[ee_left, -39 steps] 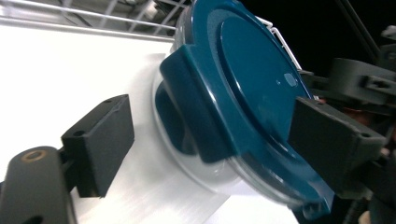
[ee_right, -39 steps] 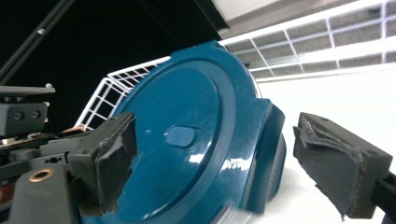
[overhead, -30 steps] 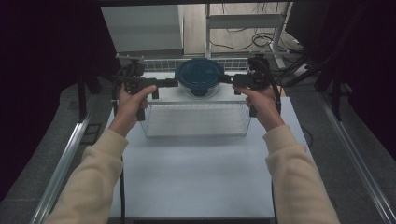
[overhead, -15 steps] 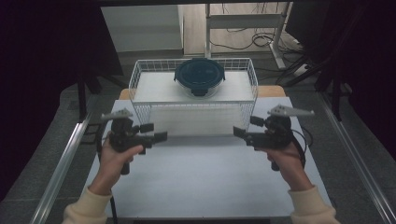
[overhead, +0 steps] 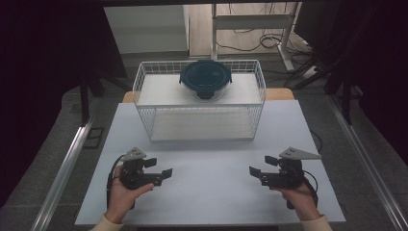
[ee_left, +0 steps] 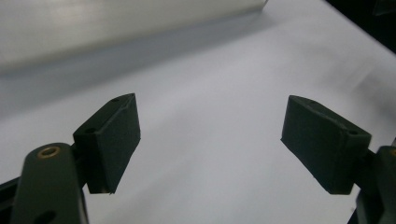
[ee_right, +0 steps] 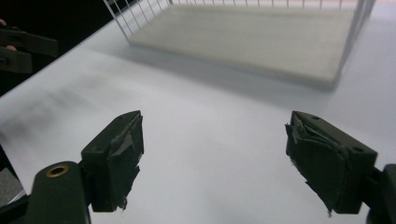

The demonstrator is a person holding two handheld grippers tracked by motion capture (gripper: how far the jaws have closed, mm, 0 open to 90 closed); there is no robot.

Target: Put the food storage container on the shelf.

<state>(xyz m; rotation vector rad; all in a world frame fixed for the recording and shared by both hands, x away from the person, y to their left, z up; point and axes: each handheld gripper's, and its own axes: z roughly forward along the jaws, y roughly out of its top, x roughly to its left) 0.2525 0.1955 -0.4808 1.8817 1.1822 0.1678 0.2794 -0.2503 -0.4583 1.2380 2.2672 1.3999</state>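
I hold both grippers, left gripper (overhead: 161, 174) and right gripper (overhead: 256, 174), jaws spread and empty, low over the bench (overhead: 207, 192), well apart from the wire basket (overhead: 202, 122) holding the lidded container (overhead: 205, 79).

Left black two-jaw tool (overhead: 161, 174) held low in the left hand (overhead: 122, 190), jaws wide apart, nothing between them, pointed toward the right tool. Right black two-jaw tool (overhead: 255, 173) gripped in the right hand (overhead: 300, 197), jaws likewise spread and bare, pointed toward the left tool. Both well apart, level with each other, grey three-cornered plates on top, cables trailing back.
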